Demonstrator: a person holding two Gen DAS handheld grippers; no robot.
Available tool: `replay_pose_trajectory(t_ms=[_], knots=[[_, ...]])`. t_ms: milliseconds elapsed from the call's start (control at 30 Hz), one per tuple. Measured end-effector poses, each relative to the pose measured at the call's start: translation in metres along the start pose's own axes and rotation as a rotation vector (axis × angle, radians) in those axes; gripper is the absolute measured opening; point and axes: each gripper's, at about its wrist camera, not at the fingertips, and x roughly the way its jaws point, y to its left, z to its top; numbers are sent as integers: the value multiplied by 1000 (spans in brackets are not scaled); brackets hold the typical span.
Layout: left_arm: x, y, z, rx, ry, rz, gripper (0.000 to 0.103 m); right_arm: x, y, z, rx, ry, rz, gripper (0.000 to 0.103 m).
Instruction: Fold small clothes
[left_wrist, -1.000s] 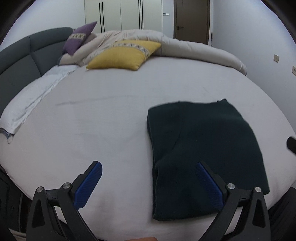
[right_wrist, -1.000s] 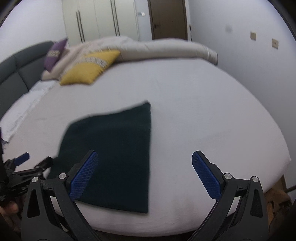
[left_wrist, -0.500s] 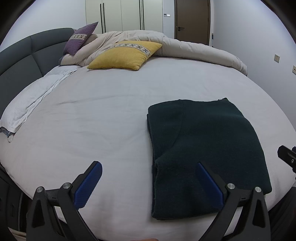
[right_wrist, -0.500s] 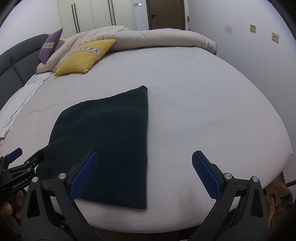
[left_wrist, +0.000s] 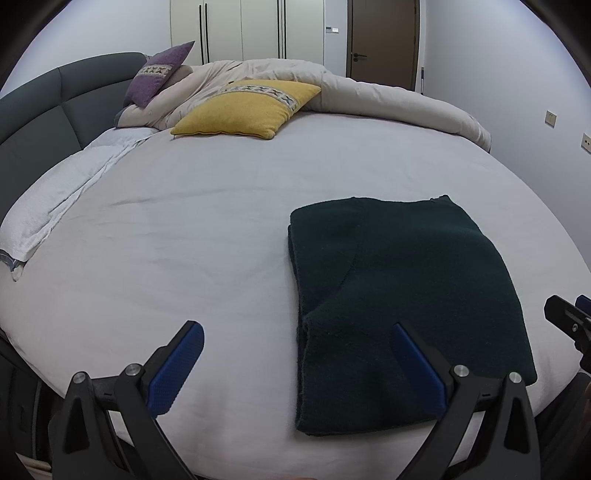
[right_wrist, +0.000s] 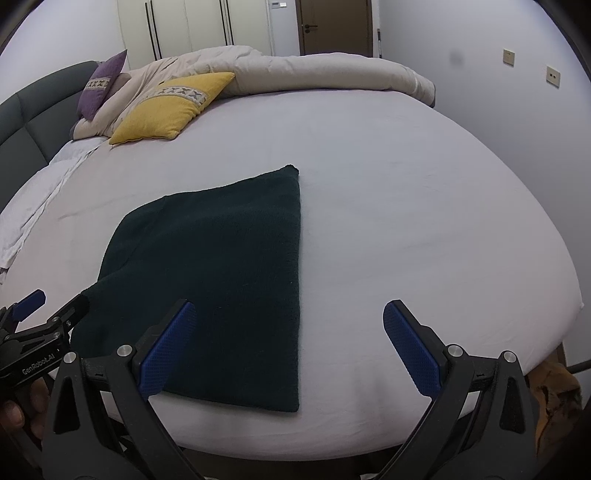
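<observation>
Left tongs (left_wrist: 295, 363) and right tongs (right_wrist: 290, 341) both spread wide, empty, hovering at the near edge of the bed (left_wrist: 184, 221).

folded garment (left_wrist: 402, 295) lies flat on bed (left_wrist: 184, 236), near its front edge | two cushions (left_wrist: 247, 107) and duvet (left_wrist: 388, 99) lie at bed's far side, well apart from garment | headboard (left_wrist: 40, 110) stands at far left | left gripper (left_wrist: 295, 363) and right gripper (right_wrist: 288, 343) sit before garment

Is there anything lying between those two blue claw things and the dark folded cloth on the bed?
Nothing visible. The dark folded garment lies alone on the white sheet, right ahead of the left gripper and right gripper, jaws open. The yellow pillow sits far behind.
</observation>
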Motion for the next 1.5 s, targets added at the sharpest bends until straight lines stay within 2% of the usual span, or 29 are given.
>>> replay_pose_trajectory(t_ms=[767,1500], knots=[[-12,-11,3,-17,-26,-41,103,-10,10,-2,-7,-2,13,103],[-13,-12,0,-21,-23,-44,103,-8,7,-4,-7,4,18,103]])
